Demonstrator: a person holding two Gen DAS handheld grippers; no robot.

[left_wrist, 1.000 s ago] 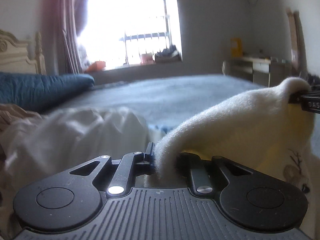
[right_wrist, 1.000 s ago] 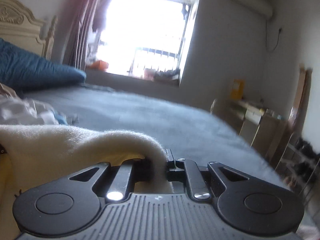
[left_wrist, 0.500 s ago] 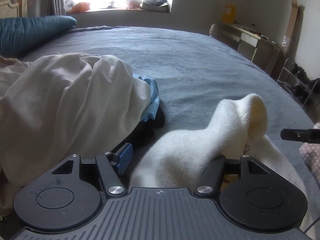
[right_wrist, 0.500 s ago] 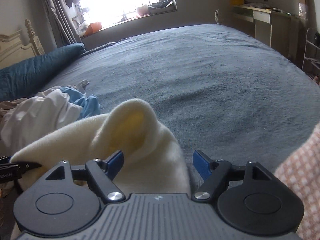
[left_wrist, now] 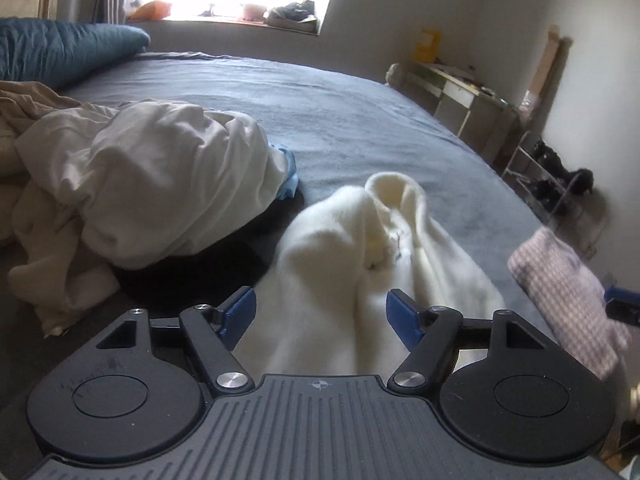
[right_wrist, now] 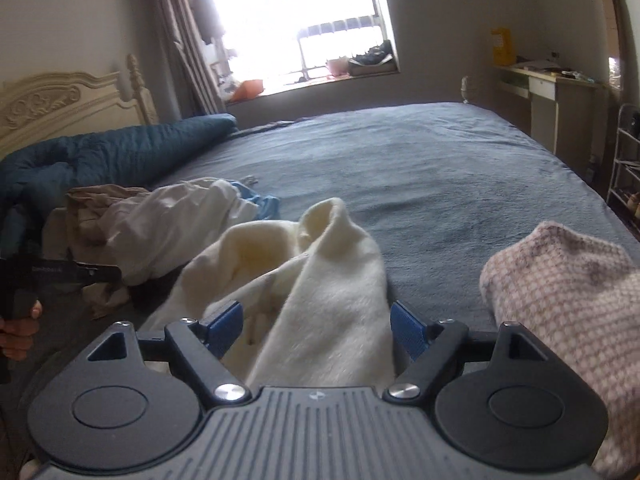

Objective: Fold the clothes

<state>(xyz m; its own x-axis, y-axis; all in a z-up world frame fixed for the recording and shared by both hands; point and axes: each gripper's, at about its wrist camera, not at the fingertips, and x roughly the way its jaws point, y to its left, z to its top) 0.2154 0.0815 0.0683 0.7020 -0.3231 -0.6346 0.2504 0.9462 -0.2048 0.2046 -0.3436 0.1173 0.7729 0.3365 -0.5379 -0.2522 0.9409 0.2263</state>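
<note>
Released since earlier: cream fleece garment point(left_wrist: 340, 248) slumped, rumpled, on bed point(left_wrist: 360, 128).

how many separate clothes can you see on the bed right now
4 at least: fluffy cream garment by the grippers, pink checked knit at right, white-beige crumpled heap at left, blue piece peeking from under it. The heap may hide more.

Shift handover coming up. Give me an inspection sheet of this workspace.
Surface: grey bed cover, mostly bare.
Job's things: cream fleece garment crumpled in front of both tongs; pink checked knit beside it.
Clutter: heap of beige and white clothes, blue pillow.
Grippers: left tongs and right tongs open, just released, fleece between them, not clamped.
Cables: nothing seen.
Surroundings: window, desk, headboard.
</note>
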